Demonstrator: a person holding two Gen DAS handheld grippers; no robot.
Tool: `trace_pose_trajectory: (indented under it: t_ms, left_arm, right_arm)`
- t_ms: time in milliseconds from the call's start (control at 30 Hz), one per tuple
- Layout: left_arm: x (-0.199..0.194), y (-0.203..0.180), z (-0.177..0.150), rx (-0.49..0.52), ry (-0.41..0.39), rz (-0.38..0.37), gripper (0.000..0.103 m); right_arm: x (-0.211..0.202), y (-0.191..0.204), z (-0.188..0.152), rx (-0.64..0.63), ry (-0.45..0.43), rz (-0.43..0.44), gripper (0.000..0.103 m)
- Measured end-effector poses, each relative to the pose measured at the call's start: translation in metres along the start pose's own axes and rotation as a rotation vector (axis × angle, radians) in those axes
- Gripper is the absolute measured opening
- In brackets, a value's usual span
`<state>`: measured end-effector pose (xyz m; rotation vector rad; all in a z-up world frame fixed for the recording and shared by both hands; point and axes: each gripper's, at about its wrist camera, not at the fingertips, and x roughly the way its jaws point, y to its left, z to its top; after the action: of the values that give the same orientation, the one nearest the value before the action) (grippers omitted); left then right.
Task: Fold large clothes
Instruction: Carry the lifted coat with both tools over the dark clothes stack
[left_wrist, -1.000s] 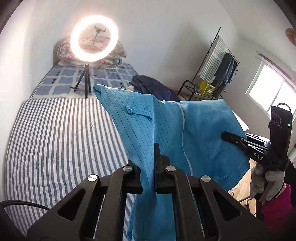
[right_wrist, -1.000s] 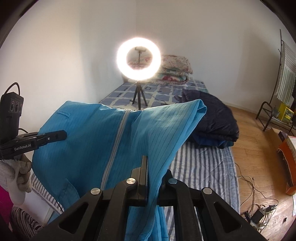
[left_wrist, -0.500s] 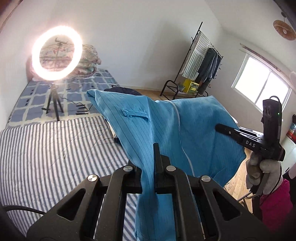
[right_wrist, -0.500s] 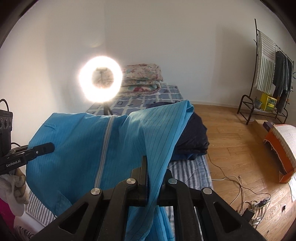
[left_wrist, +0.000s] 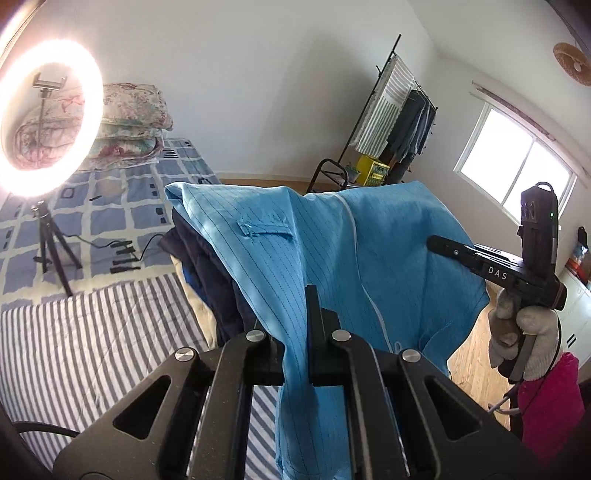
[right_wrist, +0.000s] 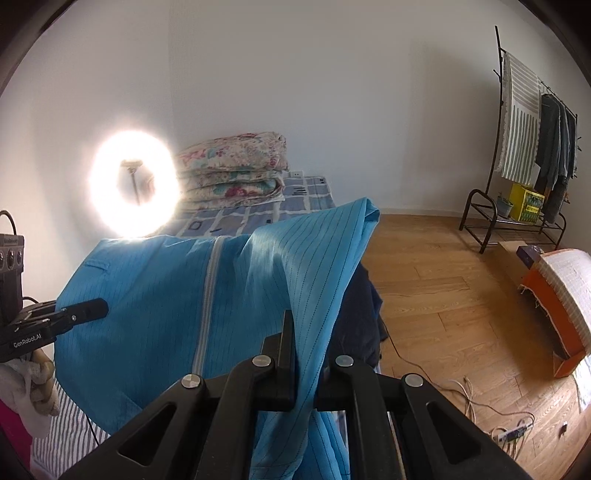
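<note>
A large bright blue pinstriped garment (left_wrist: 332, 266) with a pale zip and a small pocket flap hangs in the air between both grippers. My left gripper (left_wrist: 301, 314) is shut on a bunched fold of it at the bottom of the left wrist view. My right gripper (right_wrist: 303, 339) is shut on another fold of the blue garment (right_wrist: 177, 306). In the left wrist view the right gripper (left_wrist: 434, 242) pokes in from the right, held by a gloved hand (left_wrist: 521, 332). In the right wrist view the left gripper (right_wrist: 101, 308) reaches in from the left edge.
A striped bed (left_wrist: 81, 332) lies below, with a dark navy garment (left_wrist: 210, 280) piled on it, a lit ring light on a tripod (left_wrist: 44, 122) and folded floral quilts (right_wrist: 236, 173) at its head. A clothes rack (right_wrist: 532, 147), wooden floor with cables (right_wrist: 509, 432) and an orange box (right_wrist: 554, 314) stand right.
Both grippers have swung sideways together with the blue garment; the ring light has slid left in both views and the floor, rack and window have come into view. Both grips are unchanged.
</note>
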<state>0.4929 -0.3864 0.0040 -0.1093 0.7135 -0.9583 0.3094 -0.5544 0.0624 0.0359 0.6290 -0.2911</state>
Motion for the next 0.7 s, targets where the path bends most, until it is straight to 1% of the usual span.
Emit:
trace_pose_trajectory:
  t_ms: [67,133,367,533,700]
  left_arm:
    - [0.018,0.01,0.017,-0.003,-0.008,-0.005,0.004]
    - [0.033,0.018,0.032,0.013,-0.019,0.006,0.004]
    - [0.079,0.029,0.07,0.065,-0.013,0.028,0.004]
    - [0.111,0.048,0.085,0.034,-0.015,0.02,0.004]
    - [0.143,0.068,0.086,0.004,-0.004,0.035,0.004]
  right_arm:
    - [0.019,-0.007,0.013,0.014,-0.006,0.004,0.003]
    - [0.039,-0.016,0.026,0.027,-0.006,0.001,0.003]
    - [0.089,-0.039,0.062,0.05,0.019,-0.01,0.003]
    - [0.122,-0.055,0.079,0.063,0.018,-0.008,0.003]
    - [0.162,-0.072,0.082,0.093,0.026,0.024,0.003]
